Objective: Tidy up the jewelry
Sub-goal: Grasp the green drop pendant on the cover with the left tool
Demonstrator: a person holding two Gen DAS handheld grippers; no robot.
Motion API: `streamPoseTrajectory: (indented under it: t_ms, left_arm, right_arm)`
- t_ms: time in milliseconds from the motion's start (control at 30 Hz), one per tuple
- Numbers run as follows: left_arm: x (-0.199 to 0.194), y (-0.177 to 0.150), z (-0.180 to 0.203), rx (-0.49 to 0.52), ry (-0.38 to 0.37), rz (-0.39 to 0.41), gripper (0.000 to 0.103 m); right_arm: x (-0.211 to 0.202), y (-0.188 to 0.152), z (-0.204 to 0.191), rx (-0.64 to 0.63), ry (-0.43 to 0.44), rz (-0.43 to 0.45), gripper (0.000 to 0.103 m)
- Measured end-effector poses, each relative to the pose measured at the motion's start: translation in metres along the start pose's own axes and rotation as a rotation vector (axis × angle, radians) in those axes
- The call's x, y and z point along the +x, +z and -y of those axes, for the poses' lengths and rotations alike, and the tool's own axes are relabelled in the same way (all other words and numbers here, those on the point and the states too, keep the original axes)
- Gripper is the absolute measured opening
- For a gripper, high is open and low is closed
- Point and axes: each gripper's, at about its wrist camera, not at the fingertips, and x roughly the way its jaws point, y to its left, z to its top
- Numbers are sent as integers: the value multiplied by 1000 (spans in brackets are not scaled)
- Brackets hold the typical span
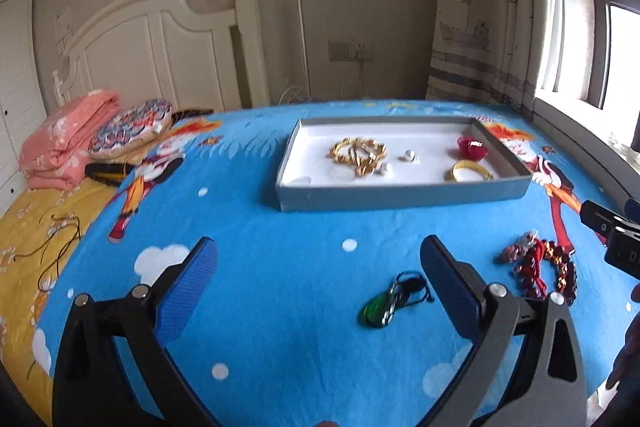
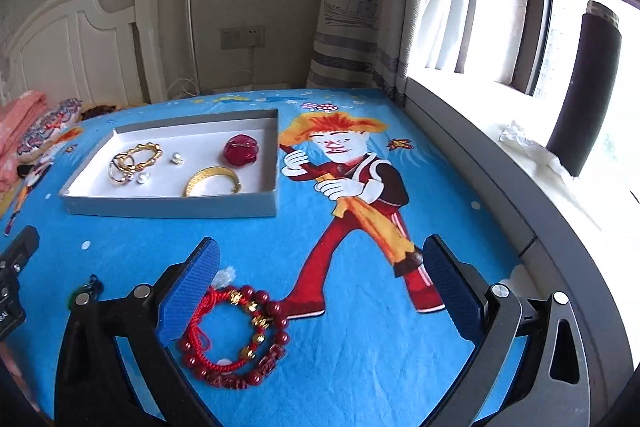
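Note:
A grey shallow box (image 1: 400, 193) (image 2: 168, 207) lies on the blue bedspread. It holds gold chains (image 1: 358, 151) (image 2: 134, 161), a gold bangle (image 1: 470, 171) (image 2: 212, 181), a red stone (image 1: 472, 148) (image 2: 241, 149) and small silver pieces (image 1: 409, 156). A green pendant on black cord (image 1: 386, 305) lies just left of my left gripper's right finger. Red bead bracelets (image 2: 240, 341) (image 1: 540, 267) lie by my right gripper's left finger. My left gripper (image 1: 318, 259) and right gripper (image 2: 320, 259) are both open and empty.
A pink folded blanket (image 1: 64, 141) and a patterned pillow (image 1: 132, 125) lie at the bed's left by a white headboard (image 1: 160, 43). A window ledge (image 2: 520, 155) with a dark bottle (image 2: 580, 95) runs along the right. Curtains (image 2: 360, 7) hang behind.

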Motion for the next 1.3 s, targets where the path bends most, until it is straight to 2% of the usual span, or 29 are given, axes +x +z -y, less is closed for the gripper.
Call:
streamPoseTrajectory:
  t_ms: [67, 133, 167, 233, 300, 333, 533, 733, 767, 800, 833, 1300]
  left_arm:
    - [0, -11, -4, -18, -23, -25, 97]
    - [3, -20, -6, -19, -30, -52, 81]
    - [4, -23, -7, -21, -57, -69, 77]
    - [8, -27, -6, -22, -100, -89, 58]
    - [15, -30, -2, -6, -136, -119, 44]
    - [17, -30, 0, -3, -146, -124, 41]
    - [32, -35, 12, 37, -193, -176, 41]
    - [42, -29, 17, 82, -179, -192, 40]
    - [42, -29, 17, 86, -174, -190, 37]
    - [41, -30, 19, 97, -173, -185, 23]
    - [40, -30, 20, 113, -166, -185, 20]
    - [18, -24, 13, 63, -200, -119, 20]
  right_arm:
    - [-3, -15, 1, 35, 39, -10, 95]
    - [-4, -26, -6, 5, 66, -39, 95]
    - [-5, -30, -10, -21, 63, -41, 95]
    - [-8, -34, -15, -51, 69, -38, 95]
    - [-9, -37, -17, -59, 76, -40, 96]
    - [-9, -37, -17, -62, 87, -41, 96]
    - [-7, -40, -14, -56, 116, -43, 96]
    - [-6, -41, -16, -67, 141, -52, 96]
    - [-5, -41, -18, -73, 143, -55, 96]
    - [-5, -42, -19, -78, 145, -57, 96]
    - [-5, -42, -19, -80, 143, -58, 96]
    - [-7, -39, -16, -68, 158, -49, 96]
